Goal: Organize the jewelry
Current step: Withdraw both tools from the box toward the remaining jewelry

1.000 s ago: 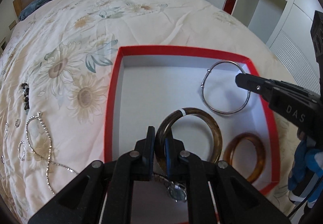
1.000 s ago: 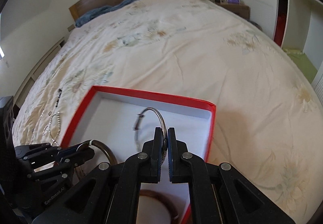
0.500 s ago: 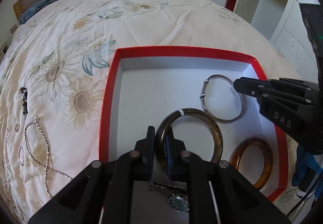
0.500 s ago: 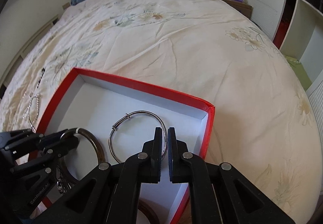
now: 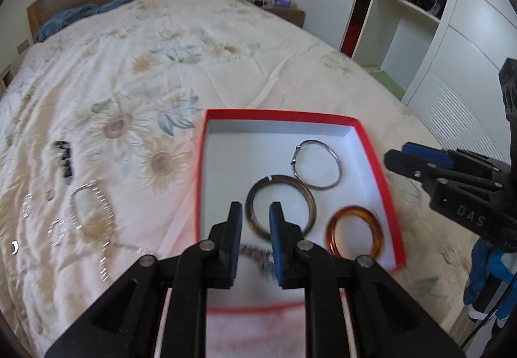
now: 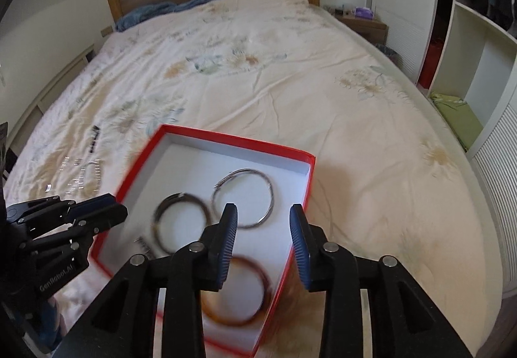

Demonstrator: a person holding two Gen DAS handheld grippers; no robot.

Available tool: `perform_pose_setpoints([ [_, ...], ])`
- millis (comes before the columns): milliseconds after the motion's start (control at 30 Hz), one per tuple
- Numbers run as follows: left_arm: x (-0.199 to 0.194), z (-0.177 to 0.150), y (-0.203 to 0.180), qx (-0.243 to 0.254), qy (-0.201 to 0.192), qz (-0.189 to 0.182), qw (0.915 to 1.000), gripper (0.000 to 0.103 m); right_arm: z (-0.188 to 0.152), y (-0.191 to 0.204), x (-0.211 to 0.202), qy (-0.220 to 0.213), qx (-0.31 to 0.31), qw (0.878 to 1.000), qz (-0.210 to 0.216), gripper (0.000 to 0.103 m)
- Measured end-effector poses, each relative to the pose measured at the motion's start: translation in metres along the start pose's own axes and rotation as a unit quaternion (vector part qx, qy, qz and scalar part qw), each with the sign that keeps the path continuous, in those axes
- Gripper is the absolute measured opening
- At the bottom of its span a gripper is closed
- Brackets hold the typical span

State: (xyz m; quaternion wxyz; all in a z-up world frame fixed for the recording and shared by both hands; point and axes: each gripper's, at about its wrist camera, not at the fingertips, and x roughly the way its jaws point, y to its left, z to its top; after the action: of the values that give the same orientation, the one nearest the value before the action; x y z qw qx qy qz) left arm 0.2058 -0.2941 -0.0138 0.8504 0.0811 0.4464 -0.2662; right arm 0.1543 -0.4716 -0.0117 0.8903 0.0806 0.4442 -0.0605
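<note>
Red box (image 5: 374,161) sits on the bed (image 5: 200,44) near its foot edge, within reach of both grippers, and serves as the collection tray. Its white floor already holds three rings laid flat and side by side, none stacked: a thin silver bangle (image 5: 318,164) toward the far right corner, a dark bangle (image 5: 280,206) in the middle, and an amber bangle (image 5: 355,230) at the near right. Spread out like that, each can be seen and none tangles. A watch (image 5: 258,257) lies at the near edge of the box, mostly hidden behind the left gripper's fingers, so I can't tell how it lies.

Still loose on the quilt, left of the box: a sparkly chain (image 5: 93,212), some small silver rings (image 5: 56,230) and a dark beaded piece (image 5: 64,157). My read: those are the remaining work.

Left gripper (image 5: 255,215): jaws opening, only a narrow gap so far. The dark bangle shows through the gap but lies on the box floor; the pads aren't pressing on it. Nothing held.

Right gripper (image 6: 263,224): jaws opening, visibly wider than the left. The silver bangle lies flat below and beyond the tips, not pinched. Empty as well.

Both frames are motion-blurred, so fine contact is hard to judge; looks like both pieces are released into the box.
</note>
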Motion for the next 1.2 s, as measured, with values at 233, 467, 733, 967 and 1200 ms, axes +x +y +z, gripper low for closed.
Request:
perform_pose_setpoints([
  [233, -0.068, -0.036, 0.016, 0.001, -0.015, 0.036, 0.9992, 0.016, -0.029, 0.034, -0.076, -0.031, -0.004, 0.999, 0.013, 0.041],
  [467, -0.130, -0.083, 0.035, -0.006, -0.034, 0.056, 0.9978, 0.016, -0.060, 0.075, -0.135, -0.053, -0.017, 0.998, 0.036, 0.044],
  [733, -0.199, -0.152, 0.083, -0.042, -0.025, 0.079, 0.9957, 0.016, -0.085, 0.117, -0.191, -0.079, -0.033, 0.994, 0.067, 0.045],
  [967, -0.267, -0.186, 0.121, -0.085, -0.075, 0.121, 0.9861, 0.032, -0.103, 0.153, -0.233, -0.102, -0.042, 0.989, 0.096, 0.046],
  [1200, -0.318, -0.213, 0.146, -0.122, -0.127, 0.147, 0.9733, 0.036, -0.117, 0.190, -0.271, -0.124, -0.077, 0.983, 0.111, 0.049],
])
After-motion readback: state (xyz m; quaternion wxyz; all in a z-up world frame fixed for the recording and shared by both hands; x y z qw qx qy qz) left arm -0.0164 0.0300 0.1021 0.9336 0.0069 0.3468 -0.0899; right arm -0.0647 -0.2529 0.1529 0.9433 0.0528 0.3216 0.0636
